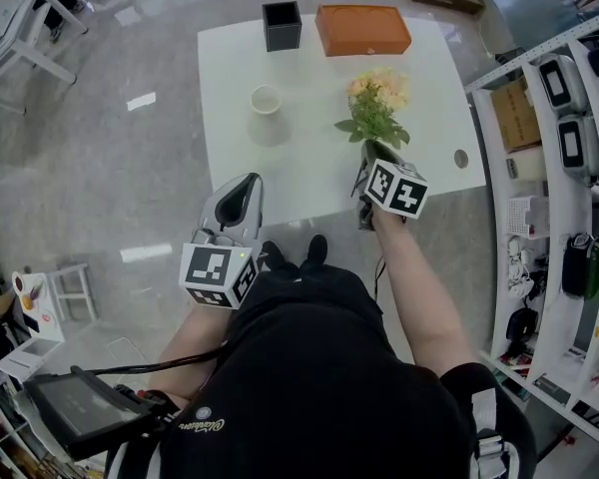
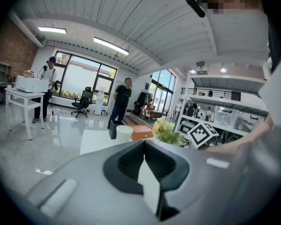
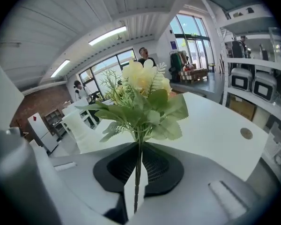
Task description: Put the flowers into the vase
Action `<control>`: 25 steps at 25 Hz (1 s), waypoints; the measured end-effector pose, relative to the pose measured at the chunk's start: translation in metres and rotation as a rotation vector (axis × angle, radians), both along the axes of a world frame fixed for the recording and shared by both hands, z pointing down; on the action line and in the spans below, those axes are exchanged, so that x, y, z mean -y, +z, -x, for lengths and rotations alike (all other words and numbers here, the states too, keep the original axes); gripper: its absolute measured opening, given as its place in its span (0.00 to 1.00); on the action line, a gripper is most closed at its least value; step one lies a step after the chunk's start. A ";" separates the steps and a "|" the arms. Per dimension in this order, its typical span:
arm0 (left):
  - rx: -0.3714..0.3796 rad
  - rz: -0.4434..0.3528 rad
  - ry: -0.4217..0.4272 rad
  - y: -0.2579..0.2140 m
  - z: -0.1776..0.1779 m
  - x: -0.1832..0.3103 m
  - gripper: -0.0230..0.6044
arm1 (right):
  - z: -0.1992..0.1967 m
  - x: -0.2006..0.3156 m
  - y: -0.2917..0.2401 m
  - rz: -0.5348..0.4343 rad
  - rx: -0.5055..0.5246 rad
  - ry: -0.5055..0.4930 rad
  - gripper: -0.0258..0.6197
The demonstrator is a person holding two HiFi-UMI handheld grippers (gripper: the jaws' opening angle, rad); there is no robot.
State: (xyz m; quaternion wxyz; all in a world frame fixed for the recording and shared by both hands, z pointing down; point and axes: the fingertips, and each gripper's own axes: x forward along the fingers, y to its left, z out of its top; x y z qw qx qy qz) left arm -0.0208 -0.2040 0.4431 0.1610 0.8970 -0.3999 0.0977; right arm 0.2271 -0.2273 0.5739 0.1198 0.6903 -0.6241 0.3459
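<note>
A bunch of pale yellow and peach flowers (image 1: 377, 103) with green leaves hangs above the right side of the white table (image 1: 309, 183). My right gripper (image 1: 371, 154) is shut on its thin stem. In the right gripper view the stem runs up from between the pads of that gripper (image 3: 136, 182) to the blooms (image 3: 143, 90). The small cream vase (image 1: 266, 101) stands upright near the table's middle, left of the flowers and apart from them. My left gripper (image 1: 242, 194) hovers by the table's near edge, shut on nothing (image 2: 147, 172). From the left gripper view the vase (image 2: 124, 133) and flowers (image 2: 167, 130) lie ahead.
A black square box (image 1: 282, 25) and an orange box (image 1: 362, 29) sit at the table's far edge. A round grommet (image 1: 461, 158) marks the table's right side. White shelves (image 1: 569, 118) with devices line the right. People stand far off in the room (image 2: 122, 100).
</note>
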 end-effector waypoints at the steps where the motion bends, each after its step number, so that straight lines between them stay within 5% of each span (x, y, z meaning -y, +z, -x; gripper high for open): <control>1: 0.000 -0.002 -0.003 -0.001 0.000 0.000 0.05 | 0.001 0.002 -0.012 -0.040 -0.019 -0.010 0.09; 15: -0.005 -0.049 -0.042 -0.020 -0.009 -0.002 0.05 | 0.033 -0.008 -0.186 -0.606 -0.160 -0.137 0.09; 25: -0.009 -0.093 -0.088 -0.036 -0.011 0.000 0.05 | 0.044 -0.017 -0.218 -0.711 -0.170 -0.207 0.09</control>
